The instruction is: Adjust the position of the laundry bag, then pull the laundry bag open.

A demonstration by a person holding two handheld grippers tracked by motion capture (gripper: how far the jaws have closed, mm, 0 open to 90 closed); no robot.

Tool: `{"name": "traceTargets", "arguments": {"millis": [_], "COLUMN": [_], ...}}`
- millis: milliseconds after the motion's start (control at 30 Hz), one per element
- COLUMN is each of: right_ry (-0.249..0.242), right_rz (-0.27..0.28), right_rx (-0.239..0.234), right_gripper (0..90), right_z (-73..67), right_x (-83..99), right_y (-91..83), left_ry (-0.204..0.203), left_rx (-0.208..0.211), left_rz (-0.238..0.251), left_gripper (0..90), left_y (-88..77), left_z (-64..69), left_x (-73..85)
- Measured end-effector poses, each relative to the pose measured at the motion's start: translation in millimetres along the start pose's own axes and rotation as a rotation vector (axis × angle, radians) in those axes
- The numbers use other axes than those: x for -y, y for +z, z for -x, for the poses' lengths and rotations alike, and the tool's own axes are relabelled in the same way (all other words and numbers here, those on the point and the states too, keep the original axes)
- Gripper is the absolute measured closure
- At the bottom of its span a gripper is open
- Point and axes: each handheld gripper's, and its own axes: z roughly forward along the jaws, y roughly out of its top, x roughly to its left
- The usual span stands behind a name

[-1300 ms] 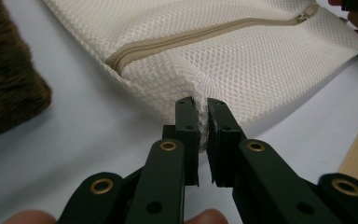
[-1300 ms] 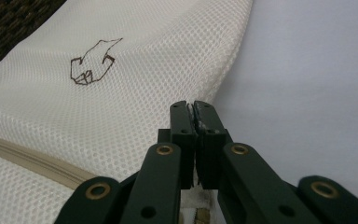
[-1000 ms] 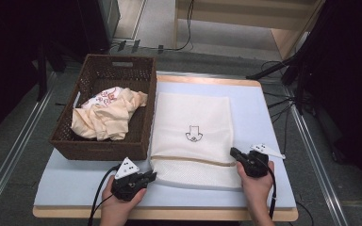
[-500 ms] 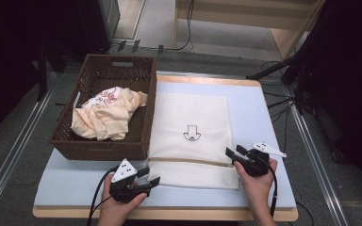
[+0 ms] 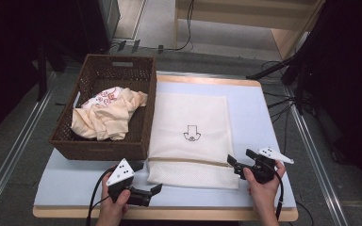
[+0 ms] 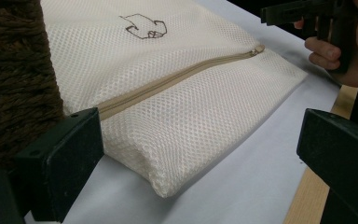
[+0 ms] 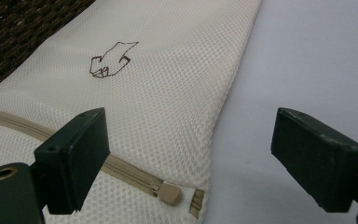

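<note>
Mesh laundry bag (image 5: pixel 188 136) lay flat on the table mat (image 5: pixel 259 108), just right of the wicker basket (image 5: pixel 104 113), zipper end toward the person. Probably laid out that way so the zipper (image 6: pixel 168 81) ran straight across, reachable from both near corners.

Left gripper (image 5: pixel 143 192) sat just off the bag's near-left corner, jaws spread wide, having just been opening. Nothing between them; the bag corner showed just ahead of the gap in the left gripper view.

Right gripper (image 5: pixel 239 162) sat at the bag's near-right edge, by the zipper pull (image 7: pixel 170 192). Jaws also spread, just been opening, no pad on fabric. One jaw hung over the mesh, the other over bare mat, so the bag's edge and the pull sat below the gap.

My read: one gripper per corner to pin the bag while the other works the pull. Zipper looked closed. Crumpled shirt (image 5: pixel 106 113) lay in the basket, likely the load for the bag.
</note>
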Motion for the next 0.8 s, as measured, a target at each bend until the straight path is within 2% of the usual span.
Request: {"name": "traceTargets", "arguments": {"millis": [300, 500, 600, 667, 700, 733, 800], "right_ry": [0.008, 0.004, -0.005, 0.01, 0.017, 0.017, 0.028], "right_rz": [-0.013, 0.013, 0.003, -0.005, -0.03, -0.03, -0.054], "right_rx": [0.003, 0.03, 0.028, 0.013, 0.013, 0.013, 0.006], "right_gripper": [12.1, 11.0, 10.4, 10.2, 10.1, 10.1, 10.1], "right_z": [3.2, -3.3, -6.2, -6.3, -5.7, -5.7, -4.4], "right_x": [4.1, 6.5, 11.8, 16.4, 20.9, 20.9, 25.5], "right_y": [-2.9, -21.6, -30.2, -34.7, -37.1, -37.1, -38.0], "left_ry": [-0.009, -0.012, -0.009, -0.006, 0.001, 0.007, 0.016], "left_rx": [-0.005, 0.003, 0.008, 0.018, 0.018, 0.018, 0.038], "left_rz": [-0.011, 0.007, 0.0, -0.005, -0.004, -0.003, -0.002], "left_gripper": [0.4, 0.5, 0.4, 0.5, 0.5, 0.5, 0.5], "left_y": [2.4, 1.2, 3.9, 6.5, 8.2, 9.5, 13.2], "left_z": [-2.1, -0.4, 3.6, 6.7, 8.8, 10.3, 14.1], "left_x": [1.9, -1.7, -2.6, -4.0, -4.8, -5.5, -8.3]}}
